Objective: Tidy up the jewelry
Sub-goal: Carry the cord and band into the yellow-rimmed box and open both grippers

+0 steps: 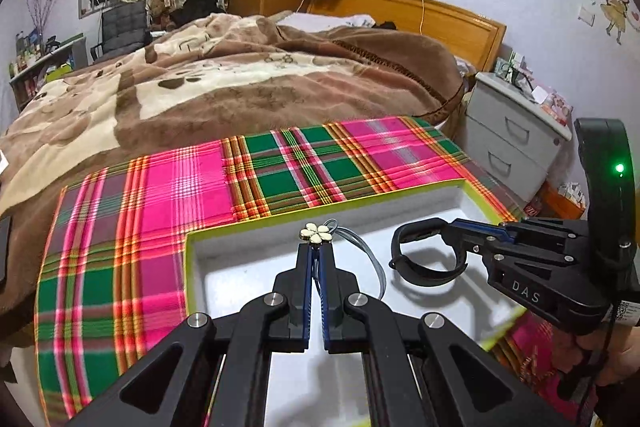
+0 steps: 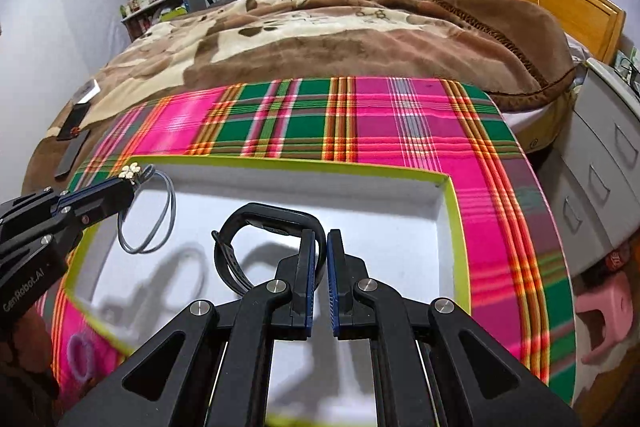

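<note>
A shallow white tray with a yellow-green rim (image 1: 248, 227) (image 2: 452, 187) lies on a plaid cloth. My left gripper (image 1: 316, 247) (image 2: 130, 183) is shut on a grey hair tie with a cream flower charm (image 1: 317, 231) (image 2: 131, 171) and holds it above the tray's left part; its loop (image 2: 148, 227) hangs down. My right gripper (image 2: 319, 233) (image 1: 458, 227) is shut on a black watch band (image 2: 256, 223) (image 1: 424, 267) and holds it above the tray's middle.
The plaid cloth (image 1: 160, 195) (image 2: 400, 115) covers the surface. A purple hair tie (image 2: 82, 351) lies on the cloth left of the tray. A bed with a brown blanket (image 1: 240, 79) is behind. A grey drawer unit (image 1: 516, 135) stands at the right.
</note>
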Motion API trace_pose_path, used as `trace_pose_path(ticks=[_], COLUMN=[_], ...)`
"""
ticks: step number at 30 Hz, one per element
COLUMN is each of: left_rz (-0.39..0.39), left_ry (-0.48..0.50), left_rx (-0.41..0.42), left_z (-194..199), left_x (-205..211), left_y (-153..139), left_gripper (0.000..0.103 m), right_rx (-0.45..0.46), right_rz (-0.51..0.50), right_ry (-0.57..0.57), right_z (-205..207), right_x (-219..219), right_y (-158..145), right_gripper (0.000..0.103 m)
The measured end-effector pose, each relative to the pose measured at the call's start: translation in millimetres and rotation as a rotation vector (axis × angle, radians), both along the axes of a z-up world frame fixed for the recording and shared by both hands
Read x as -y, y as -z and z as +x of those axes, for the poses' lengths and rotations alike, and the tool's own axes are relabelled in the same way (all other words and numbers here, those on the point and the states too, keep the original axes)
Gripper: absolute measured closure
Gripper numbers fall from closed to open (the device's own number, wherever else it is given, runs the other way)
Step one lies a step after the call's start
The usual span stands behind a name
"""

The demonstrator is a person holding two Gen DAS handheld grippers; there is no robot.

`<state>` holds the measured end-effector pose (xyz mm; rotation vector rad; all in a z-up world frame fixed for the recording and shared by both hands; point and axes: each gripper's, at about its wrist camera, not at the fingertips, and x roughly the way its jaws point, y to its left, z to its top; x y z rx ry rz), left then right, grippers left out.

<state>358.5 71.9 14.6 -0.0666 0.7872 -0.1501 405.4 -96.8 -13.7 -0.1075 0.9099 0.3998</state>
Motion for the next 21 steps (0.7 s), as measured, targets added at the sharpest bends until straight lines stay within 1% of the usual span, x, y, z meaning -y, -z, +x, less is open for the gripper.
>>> trace_pose_path(ticks=[6,11,19,20,21], left_rz=[0.019,0.026,0.02,0.02,0.016], left_ry=[0.017,0.015,0.005,0.006,0.009], left_rx=[-0.046,-0.068,-0.083,-0.086,-0.091], left_z=[24,32,35,36,36], left_x=[6,10,8,9,9], left_y=[16,25,26,26,26], left_gripper=[0.1,0.1,0.1,0.1,0.1], right_rx=[-0.019,-0.028,-0.038,-0.04,-0.041], right_rz=[-0.009,-0.014,-0.008,-0.007,-0.002], right_ry=[0.009,0.012,0.019,0.018,0.016], right_z=[16,22,28,27,28], right_x=[-2,-2,-2,-2,-2], right_y=[7,11,10,10,9], right_gripper=[0.097,0.097,0.097,0.096,0.093])
